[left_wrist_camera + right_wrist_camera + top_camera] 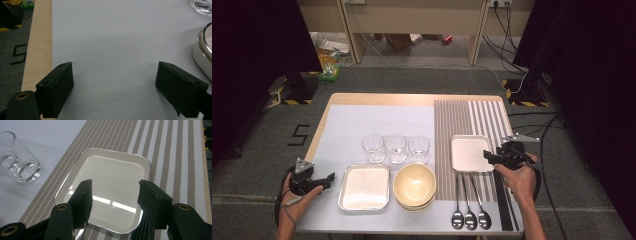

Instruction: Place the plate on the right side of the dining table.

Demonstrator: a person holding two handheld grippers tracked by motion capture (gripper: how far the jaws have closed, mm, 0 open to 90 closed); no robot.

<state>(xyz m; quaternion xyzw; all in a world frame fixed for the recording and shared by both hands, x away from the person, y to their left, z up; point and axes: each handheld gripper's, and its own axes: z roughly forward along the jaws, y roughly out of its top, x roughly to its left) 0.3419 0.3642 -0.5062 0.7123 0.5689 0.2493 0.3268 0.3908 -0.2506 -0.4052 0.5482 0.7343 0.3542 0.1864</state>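
White square tray [110,187] lies flat on striped mat [175,150], right gripper [113,195] spread above its near edge, nothing pinched. Left gripper [113,85] spread, idle. Lift clear without nudging tray.

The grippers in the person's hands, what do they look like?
Both are black. The left gripper carries a grey three-cornered plate on top, and the right gripper has one too. Each has two chunky black block-shaped fingers and a dark cable trailing back. The forearms look sleeveless.
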